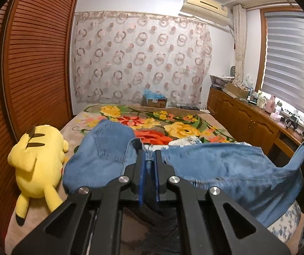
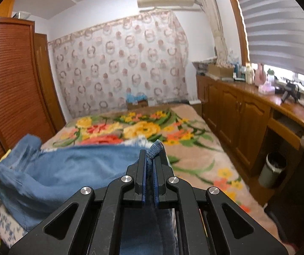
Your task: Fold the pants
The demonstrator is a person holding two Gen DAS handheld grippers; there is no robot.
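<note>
A pair of light blue jeans (image 1: 226, 165) hangs stretched above the bed, and both grippers hold it. My left gripper (image 1: 148, 152) is shut on a bunched edge of the denim, with cloth pinched between its blue pads. One part of the jeans droops to the left of it and a longer part runs right. In the right wrist view my right gripper (image 2: 153, 152) is shut on a denim fold that sticks up between its fingertips. The rest of the jeans (image 2: 67, 170) sags away to the left. The lower part of the jeans is hidden behind the gripper bodies.
The bed carries a flowered blanket (image 1: 173, 125). A yellow plush toy (image 1: 37, 161) lies at its left edge beside a slatted wooden wardrobe (image 1: 35, 63). Wooden cabinets (image 2: 237, 116) with clutter on top line the right side. A grey bin (image 2: 273, 167) stands on the floor there.
</note>
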